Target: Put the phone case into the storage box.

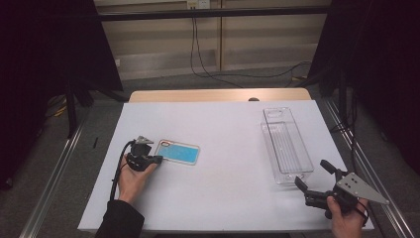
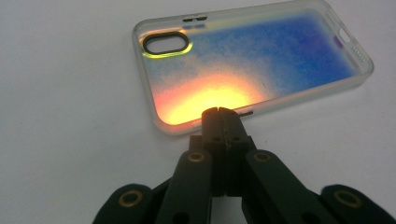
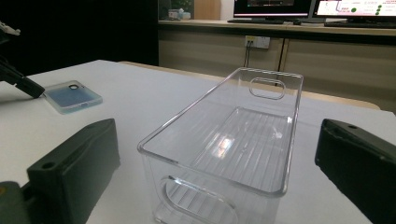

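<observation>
A clear phone case (image 1: 179, 152) with a blue tinted back lies flat on the white table at the left. In the left gripper view the case (image 2: 252, 60) glows orange near my jaws and has a camera cut-out at its far left corner. My left gripper (image 1: 159, 159) is shut, its tips (image 2: 218, 112) pressed together at the case's near long edge with nothing between them. At the right front, my right gripper (image 1: 312, 172) stands open. Its jaws (image 3: 217, 158) flank the near end of a clear plastic bin (image 3: 261, 121), which is empty.
The bin (image 1: 287, 144) lies lengthwise at the table's right side, with handle cut-outs at both ends. The white sheet (image 1: 218, 129) covers the table, and a wooden edge (image 1: 218, 95) shows at the back. Dark curtains and metal rails line both sides.
</observation>
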`<state>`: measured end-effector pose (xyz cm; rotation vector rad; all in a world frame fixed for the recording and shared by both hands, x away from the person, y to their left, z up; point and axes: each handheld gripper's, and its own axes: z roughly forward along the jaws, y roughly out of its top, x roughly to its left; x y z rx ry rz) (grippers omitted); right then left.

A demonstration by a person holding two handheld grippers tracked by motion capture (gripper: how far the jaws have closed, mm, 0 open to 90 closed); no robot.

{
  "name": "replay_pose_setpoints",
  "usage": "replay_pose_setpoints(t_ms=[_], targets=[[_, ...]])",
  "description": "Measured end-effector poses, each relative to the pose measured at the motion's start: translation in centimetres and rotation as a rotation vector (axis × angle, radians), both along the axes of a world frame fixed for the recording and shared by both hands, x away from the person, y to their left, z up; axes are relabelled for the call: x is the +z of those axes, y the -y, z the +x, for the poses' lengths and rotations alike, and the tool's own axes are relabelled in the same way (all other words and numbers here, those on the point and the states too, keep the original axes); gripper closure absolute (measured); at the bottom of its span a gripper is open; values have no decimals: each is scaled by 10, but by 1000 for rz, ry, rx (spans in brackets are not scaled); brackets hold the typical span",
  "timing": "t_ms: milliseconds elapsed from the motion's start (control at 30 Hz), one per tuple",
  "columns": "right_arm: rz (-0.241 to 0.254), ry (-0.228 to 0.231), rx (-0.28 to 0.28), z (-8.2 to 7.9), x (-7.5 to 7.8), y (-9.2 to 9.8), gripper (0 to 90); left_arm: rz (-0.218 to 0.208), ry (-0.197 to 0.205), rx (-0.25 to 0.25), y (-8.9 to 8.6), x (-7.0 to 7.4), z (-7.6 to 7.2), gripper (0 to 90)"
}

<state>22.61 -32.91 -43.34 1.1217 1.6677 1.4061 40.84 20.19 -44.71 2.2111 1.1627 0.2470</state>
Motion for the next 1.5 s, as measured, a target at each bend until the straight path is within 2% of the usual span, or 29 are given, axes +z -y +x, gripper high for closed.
replay_pose_setpoints(t_ms=[133, 667, 867, 1333, 1367, 1500], targets=[[2, -1, -1, 0, 0, 0, 0, 10, 3, 8, 2, 0, 4, 900], [-1, 0, 0, 0, 0, 0, 0, -3, 7, 33, 2, -2, 15, 900], [1, 1, 0, 0, 0, 0, 0, 8, 12, 40, 5, -2, 21, 900], [3, -1, 0, 0, 0, 0, 0, -13, 26, 62, 8, -6, 31, 900], [4, -1, 0, 0, 0, 0, 0, -24, 21, 63, 9, -6, 32, 900], [1, -1, 0, 0, 0, 0, 0, -9, 28, 64, 14, -6, 36, 900]])
